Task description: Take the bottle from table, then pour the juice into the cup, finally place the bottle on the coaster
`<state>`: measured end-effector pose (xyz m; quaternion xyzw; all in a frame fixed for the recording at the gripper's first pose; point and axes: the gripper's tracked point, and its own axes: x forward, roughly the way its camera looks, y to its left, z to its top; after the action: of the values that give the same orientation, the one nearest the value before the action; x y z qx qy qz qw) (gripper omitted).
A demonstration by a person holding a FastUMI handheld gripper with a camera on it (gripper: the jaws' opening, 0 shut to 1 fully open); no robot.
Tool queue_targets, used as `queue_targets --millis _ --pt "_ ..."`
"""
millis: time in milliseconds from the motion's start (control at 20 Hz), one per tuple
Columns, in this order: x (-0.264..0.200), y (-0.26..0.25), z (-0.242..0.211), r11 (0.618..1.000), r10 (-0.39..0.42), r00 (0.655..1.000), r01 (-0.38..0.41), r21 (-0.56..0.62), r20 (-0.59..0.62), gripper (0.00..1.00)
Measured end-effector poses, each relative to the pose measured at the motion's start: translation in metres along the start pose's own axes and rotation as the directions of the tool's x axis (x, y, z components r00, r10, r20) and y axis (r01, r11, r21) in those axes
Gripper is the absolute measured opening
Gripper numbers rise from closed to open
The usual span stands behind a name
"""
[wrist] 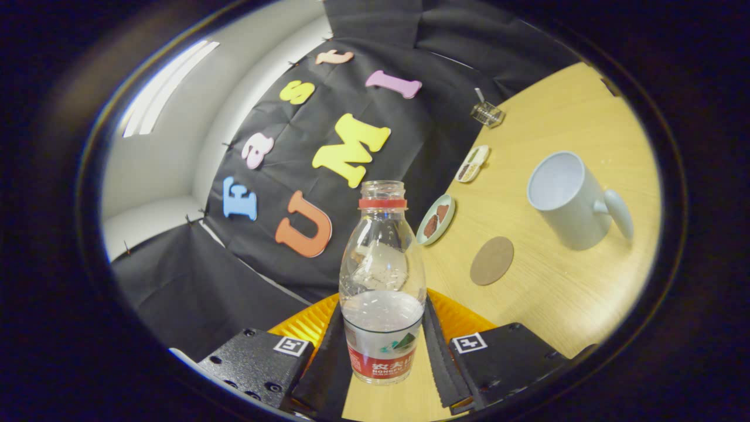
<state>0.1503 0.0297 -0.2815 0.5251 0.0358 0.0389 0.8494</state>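
Two fingers of the gripper [382,351] press on the lower part of a clear bottle [382,281] from either side, pinching it between them. The bottle has no cap, a red ring at the neck, and is partly filled with clear liquid. Beyond it on the wooden table [562,305] lies a round brown coaster [491,261], and further on a white cup [569,199]. Two small dishes [437,219] sit near the black cloth wall.

Staged recording booth, not a home: black cloth wall [457,53] pinned up across upper frame, bare wooden tabletop [562,293] at right, white ceiling with strip light [167,88] upper left.
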Motion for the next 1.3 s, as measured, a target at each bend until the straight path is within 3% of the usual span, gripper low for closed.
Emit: queue_targets --millis 150,400,1300 --pt "0.0 -0.002 0.011 0.992 0.018 1.0 -0.021 0.127 0.023 0.74" --pt "0.0 0.002 0.024 0.935 0.038 0.998 -0.054 0.351 0.052 0.74" --pt "0.005 0.021 0.054 0.839 0.057 0.995 -0.093 0.536 0.084 0.74"
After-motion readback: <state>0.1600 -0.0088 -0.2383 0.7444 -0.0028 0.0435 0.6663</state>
